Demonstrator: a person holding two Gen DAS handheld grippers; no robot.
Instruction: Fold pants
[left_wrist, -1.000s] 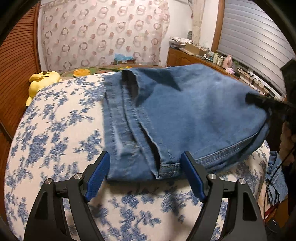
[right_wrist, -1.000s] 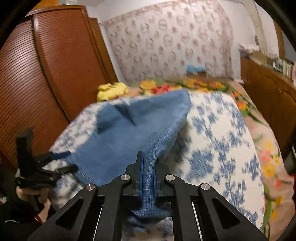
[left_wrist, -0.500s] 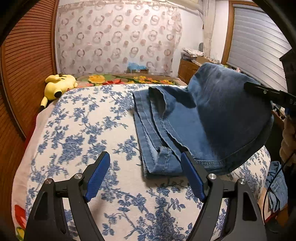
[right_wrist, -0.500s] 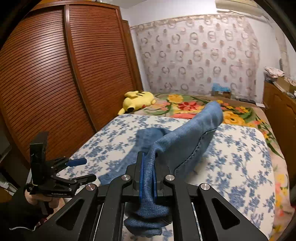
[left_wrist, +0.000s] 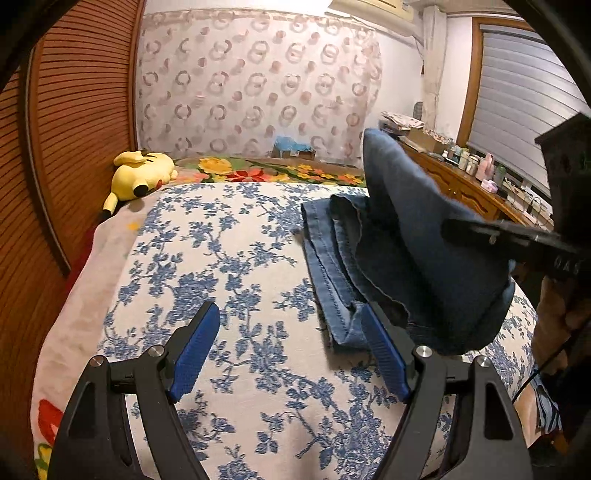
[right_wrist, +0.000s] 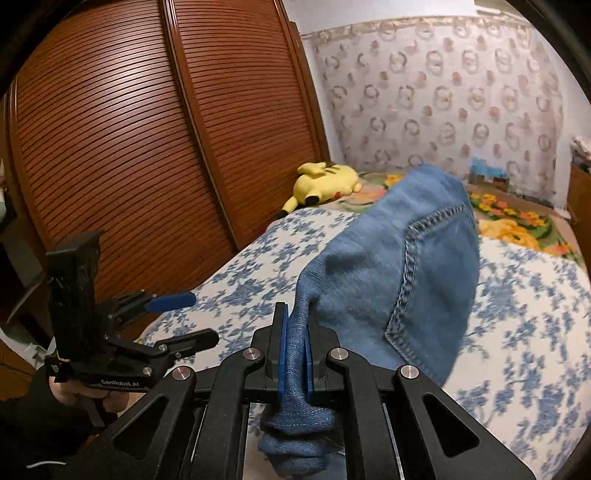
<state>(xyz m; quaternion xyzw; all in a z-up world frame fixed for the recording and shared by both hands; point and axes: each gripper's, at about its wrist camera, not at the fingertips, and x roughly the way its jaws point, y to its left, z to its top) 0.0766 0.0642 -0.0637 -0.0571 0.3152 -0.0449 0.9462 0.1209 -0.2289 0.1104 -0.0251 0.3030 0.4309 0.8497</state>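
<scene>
Blue jeans (left_wrist: 417, 258) lie on the right half of the bed, their upper layer lifted into a dark hump. My right gripper (right_wrist: 294, 354) is shut on a bunched fold of the jeans (right_wrist: 399, 280), holding it up off the bed; a back pocket seam shows on the raised cloth. In the left wrist view the right gripper (left_wrist: 517, 240) reaches in from the right edge over the jeans. My left gripper (left_wrist: 291, 350) is open above the flowered bedspread (left_wrist: 221, 251), with nothing between its blue pads; its right pad sits near the jeans' near hem.
A yellow plush toy (left_wrist: 142, 175) lies at the bed's far left by the brown slatted wardrobe (right_wrist: 147, 147). A cluttered wooden dresser (left_wrist: 461, 173) runs along the right wall. A person's hand (right_wrist: 85, 398) holds the left gripper (right_wrist: 155, 325) at the bed's left edge.
My right gripper has lifted the jeans' upper layer higher and carried it across. My left gripper has drawn back leftward, off the hem it straddled, onto bare bedspread.
</scene>
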